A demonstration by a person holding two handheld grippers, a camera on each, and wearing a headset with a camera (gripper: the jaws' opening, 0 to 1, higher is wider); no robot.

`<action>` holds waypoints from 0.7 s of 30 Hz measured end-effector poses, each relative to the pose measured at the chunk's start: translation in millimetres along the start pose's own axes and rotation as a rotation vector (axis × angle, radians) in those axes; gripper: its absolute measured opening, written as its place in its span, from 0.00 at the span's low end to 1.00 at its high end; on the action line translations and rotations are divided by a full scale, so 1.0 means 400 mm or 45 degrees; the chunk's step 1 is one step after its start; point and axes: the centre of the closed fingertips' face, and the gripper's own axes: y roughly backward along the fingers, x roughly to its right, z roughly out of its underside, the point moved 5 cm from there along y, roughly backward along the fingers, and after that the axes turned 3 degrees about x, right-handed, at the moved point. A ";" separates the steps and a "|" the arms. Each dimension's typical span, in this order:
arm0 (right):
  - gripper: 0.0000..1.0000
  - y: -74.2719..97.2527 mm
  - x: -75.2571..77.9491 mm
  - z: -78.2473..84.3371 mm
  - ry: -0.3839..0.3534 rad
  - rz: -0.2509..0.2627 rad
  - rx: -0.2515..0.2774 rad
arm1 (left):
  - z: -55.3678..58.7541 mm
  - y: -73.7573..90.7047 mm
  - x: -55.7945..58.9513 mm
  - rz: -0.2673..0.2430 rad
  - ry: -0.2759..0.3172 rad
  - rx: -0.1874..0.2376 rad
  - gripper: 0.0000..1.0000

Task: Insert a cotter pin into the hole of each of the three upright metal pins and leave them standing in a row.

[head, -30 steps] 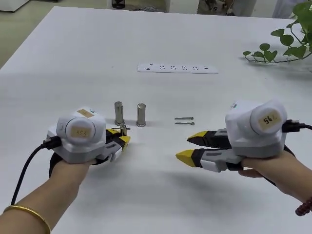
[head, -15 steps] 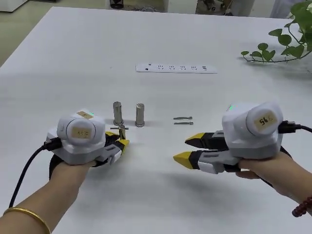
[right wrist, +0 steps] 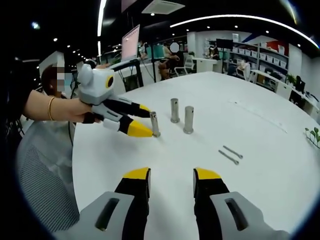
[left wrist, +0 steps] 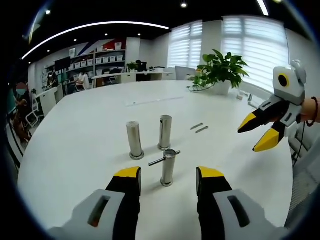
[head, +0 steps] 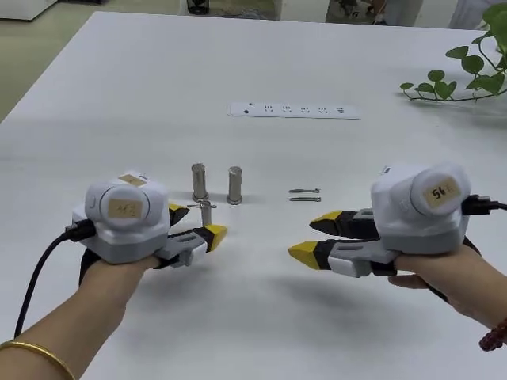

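Note:
Three upright metal pins stand on the white table (head: 253, 317). The nearest pin (head: 206, 213) (left wrist: 168, 168) (right wrist: 155, 124) has a cotter pin through its hole and stands free between the spread jaws of my left gripper (head: 198, 222) (left wrist: 168, 175) (right wrist: 141, 120), which is open and touches nothing. Two bare pins (head: 199, 182) (head: 234, 184) stand just behind it. Two loose cotter pins (head: 303, 195) (left wrist: 199, 128) (right wrist: 230, 154) lie to the right. My right gripper (head: 314, 235) (right wrist: 170, 175) (left wrist: 262, 132) hovers open and empty near them.
A white power strip (head: 293, 111) lies further back on the table. A leafy plant (head: 467, 71) trails in at the far right corner. A black cable (head: 40, 269) runs from the left gripper toward the near edge.
My left gripper has opened and let go of the pin with the cotter pin, which now stands on its own. The right gripper has barely moved.

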 end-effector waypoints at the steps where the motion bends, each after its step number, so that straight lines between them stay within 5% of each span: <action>1: 0.30 -0.003 0.002 -0.005 -0.005 0.003 0.009 | -0.003 0.004 0.000 0.000 0.006 0.009 0.45; 21: 0.37 -0.088 0.041 -0.093 -0.070 0.055 0.186 | -0.046 0.068 0.029 0.032 0.005 0.097 0.79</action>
